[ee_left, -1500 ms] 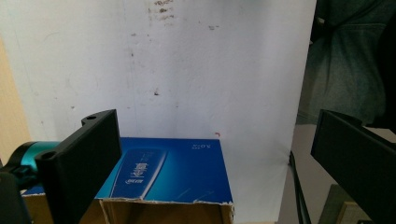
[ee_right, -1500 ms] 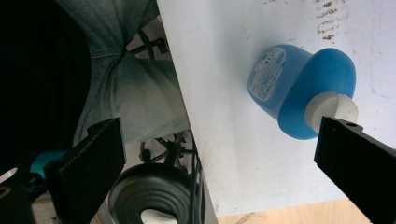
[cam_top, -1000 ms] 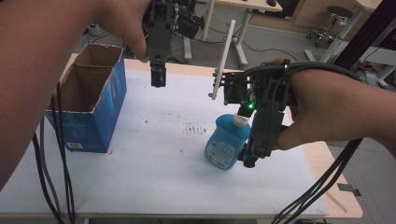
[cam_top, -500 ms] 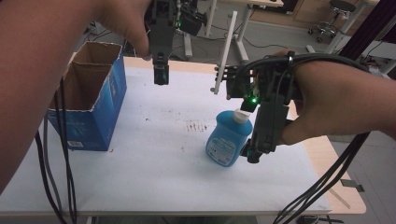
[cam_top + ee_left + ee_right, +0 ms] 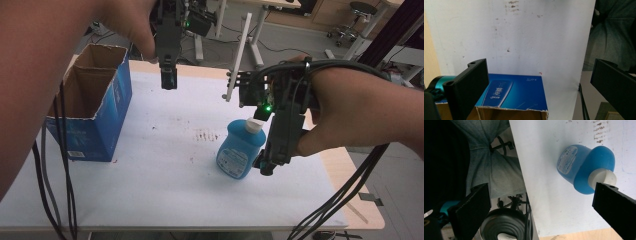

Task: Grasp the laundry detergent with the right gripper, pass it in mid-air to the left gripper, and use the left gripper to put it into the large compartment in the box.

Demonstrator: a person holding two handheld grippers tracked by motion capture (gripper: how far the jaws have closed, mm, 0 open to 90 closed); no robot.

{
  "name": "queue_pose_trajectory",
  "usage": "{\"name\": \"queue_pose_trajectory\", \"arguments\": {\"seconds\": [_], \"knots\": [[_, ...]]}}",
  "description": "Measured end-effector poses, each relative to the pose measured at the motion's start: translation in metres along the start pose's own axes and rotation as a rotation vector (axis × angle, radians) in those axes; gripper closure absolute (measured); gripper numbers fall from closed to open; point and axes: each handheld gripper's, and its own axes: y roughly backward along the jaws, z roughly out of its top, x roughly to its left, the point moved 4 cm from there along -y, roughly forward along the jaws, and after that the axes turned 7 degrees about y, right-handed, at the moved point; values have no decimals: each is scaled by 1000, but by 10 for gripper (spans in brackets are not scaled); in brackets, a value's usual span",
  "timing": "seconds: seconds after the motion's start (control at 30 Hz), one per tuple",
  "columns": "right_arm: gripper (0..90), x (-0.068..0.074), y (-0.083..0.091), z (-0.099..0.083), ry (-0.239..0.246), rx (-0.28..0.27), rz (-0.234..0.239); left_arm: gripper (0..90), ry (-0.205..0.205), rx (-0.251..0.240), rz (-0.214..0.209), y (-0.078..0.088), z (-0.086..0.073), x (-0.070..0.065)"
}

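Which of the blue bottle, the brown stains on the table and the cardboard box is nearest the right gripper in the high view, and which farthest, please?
From the right gripper, nearest first:
1. Blue bottle, right beside it, on its left.
2. Brown stains, mid-table, beyond the bottle.
3. Cardboard box, open-topped, at the table's far left edge.

An office-like lab: height-adjustable desks (image 5: 260,30), a swivel chair (image 5: 362,10) and floor cables (image 5: 280,47) behind.

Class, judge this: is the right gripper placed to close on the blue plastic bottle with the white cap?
Probably yes. The right gripper hangs open beside the blue plastic bottle, with nothing visible between them; it needs a small sideways shift.
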Motion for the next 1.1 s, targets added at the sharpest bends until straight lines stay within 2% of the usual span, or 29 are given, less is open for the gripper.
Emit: {"name": "queue_pose_trajectory", "arguments": {"seconds": [0.13, 0.27, 0.33, 0.4, 0.5, 0.53, 0.57, 0.63, 0.67, 0.73, 0.83, 0.9, 0.93, 1.03, 1.1], "knots": [[12, -2, 1, 0, 6, -9, -10, 17, 5, -3, -1, 0, 0, 2], [12, -5, 3, 1, -2, -48, -36, 17, 7, -11, 0, 1, 1, 3], [12, -9, 4, 1, -8, -85, -47, 17, 12, -12, 2, 0, 0, 2], [12, -15, 4, 1, -47, -134, -53, 17, 6, -6, 3, 0, 0, 0], [12, -29, 4, -4, -91, -194, -94, 17, -2, -12, 3, 2, 0, -4], [12, -37, 5, -9, -126, -233, -118, 17, -7, -7, 6, 4, 0, -5], [12, -37, 5, -9, -126, -233, -118, 17, -7, -7, 6, 4, 0, -5], [12, -44, 5, -17, -156, -269, -145, 17, 2, -14, 6, 3, -1, -6], [12, -50, 6, -25, -185, -308, -164, 17, 4, -11, 7, 3, -2, -6], [12, -50, 6, -25, -185, -308, -164, 17, 3, -9, 10, 3, -2, -5], [12, -58, 3, -42, -241, -392, -197, 17, 10, -6, 12, 3, -3, -5], [12, -59, 2, -46, -253, -407, -202, 17, 7, -5, 13, 3, -3, -6], [11, -61, -2, -57, -270, -433, -200, 17, 4, -8, 12, 4, -3, -6], [12, -62, -6, -66, -294, -454, -201, 17, 2, -9, 13, 4, -2, -6], [12, -64, -12, -80, -319, -488, -206, 17, 3, -8, 15, 4, -2, -6]]}}
